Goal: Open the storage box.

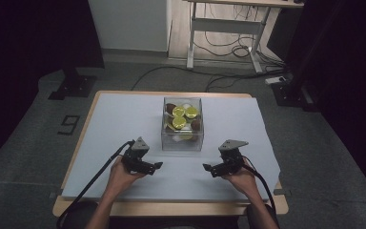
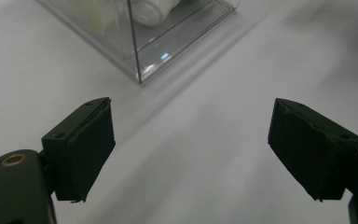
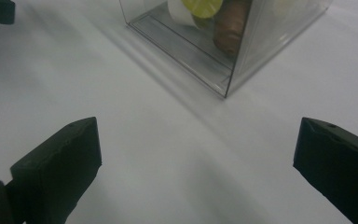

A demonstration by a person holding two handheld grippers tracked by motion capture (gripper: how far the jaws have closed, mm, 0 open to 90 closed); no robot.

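White sheet covers my table; clear plastic box (image 1: 182, 125) of small round capsules sits mid-table — rigid, light, slick-walled, so I'd squeeze opposite sides. Left gripper (image 1: 158, 165) and right gripper (image 1: 206, 167) gape wide, empty, just short of it.

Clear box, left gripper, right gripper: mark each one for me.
Clear box (image 1: 182, 142), high view, on its near wall.
Left gripper (image 1: 158, 165), high view, midway between its fingertips.
Right gripper (image 1: 206, 167), high view, midway between its fingertips.
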